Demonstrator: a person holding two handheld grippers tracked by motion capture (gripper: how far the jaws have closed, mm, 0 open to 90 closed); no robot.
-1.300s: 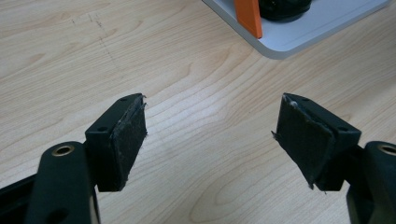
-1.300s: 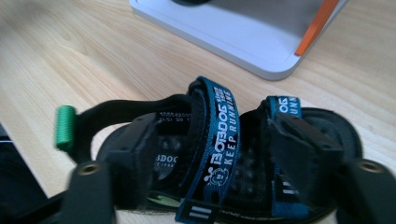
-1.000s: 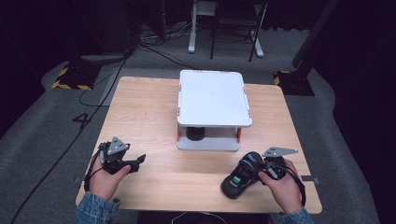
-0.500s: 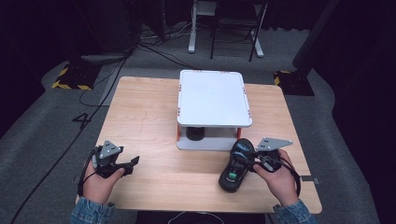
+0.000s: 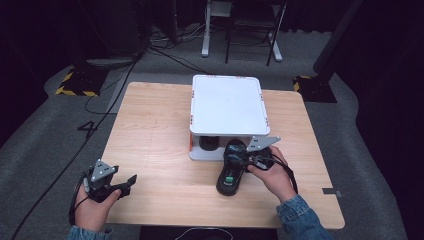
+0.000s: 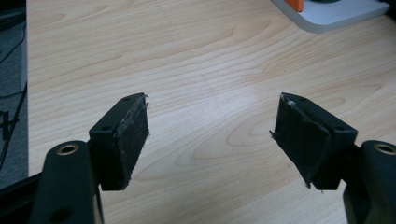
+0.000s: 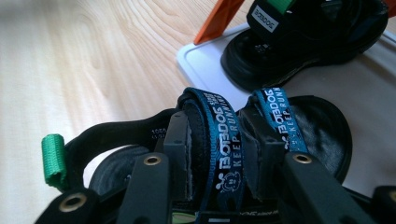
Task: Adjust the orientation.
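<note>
A: Left to right, quick. The left gripper (image 5: 112, 181) sits near the table's (image 5: 150, 130) front left corner, jaws spread with nothing but bare wood between them, well apart from everything.

B: And the shelf?

A: A white two-tier shelf (image 5: 227, 105) stands mid-table with orange posts. A second sandal (image 7: 308, 35) is parked on its lower tier.

B: The right side?

A: The right gripper (image 5: 247, 159) has its jaws pinching the blue strap (image 7: 224, 140) of a black sandal (image 5: 231, 172). The green heel tab (image 7: 53, 161) points back toward the person.

B: The key relation?

A: The sandal's long axis runs front to back. Its toe is at the shelf's front edge, heel out over the table. The lower tier lies straight ahead of the jaws, just beside the other sandal. The right hand is far nearer, so I judge it's a forward slide in.
</note>
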